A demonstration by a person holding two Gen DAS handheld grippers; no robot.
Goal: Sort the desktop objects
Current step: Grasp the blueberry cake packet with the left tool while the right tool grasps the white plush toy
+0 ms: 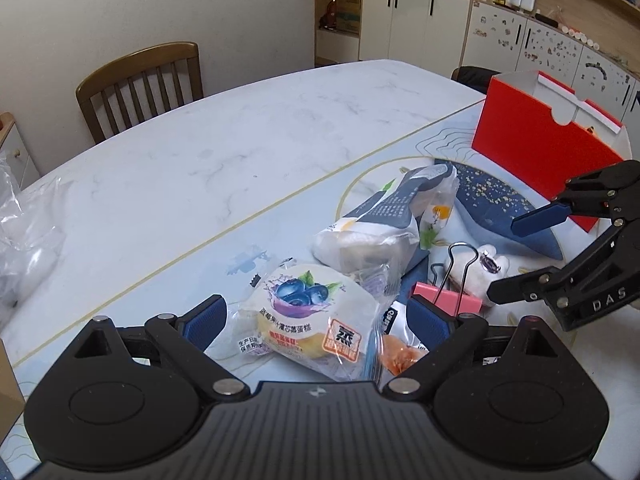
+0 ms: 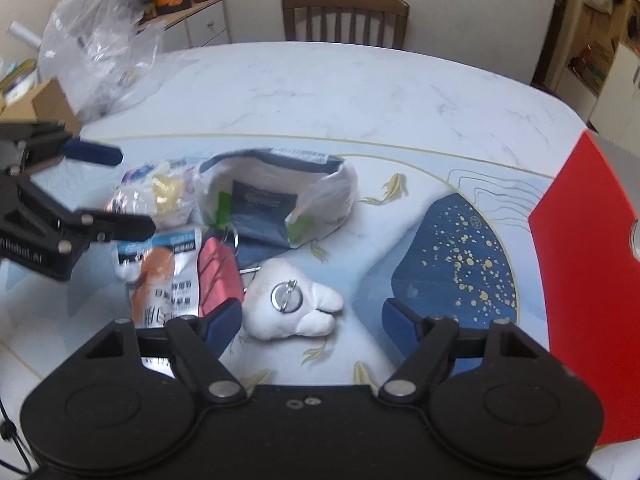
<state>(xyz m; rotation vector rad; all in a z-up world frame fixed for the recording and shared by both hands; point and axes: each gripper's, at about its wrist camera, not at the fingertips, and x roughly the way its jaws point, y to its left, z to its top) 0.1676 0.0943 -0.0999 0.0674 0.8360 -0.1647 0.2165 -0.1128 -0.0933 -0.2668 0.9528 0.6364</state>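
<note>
Centrally, white plush toy (image 2: 288, 304), round metal badge.

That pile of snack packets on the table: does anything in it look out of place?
Yes. A pink binder clip and a white plush toy lie among the snack packets, touching each other. Neither is food. Nothing looks spilled or torn.

Both the left gripper (image 1: 316, 316) and the right gripper (image 2: 312, 316) tilt downward, jaws spread wide, gripping nothing.
</note>
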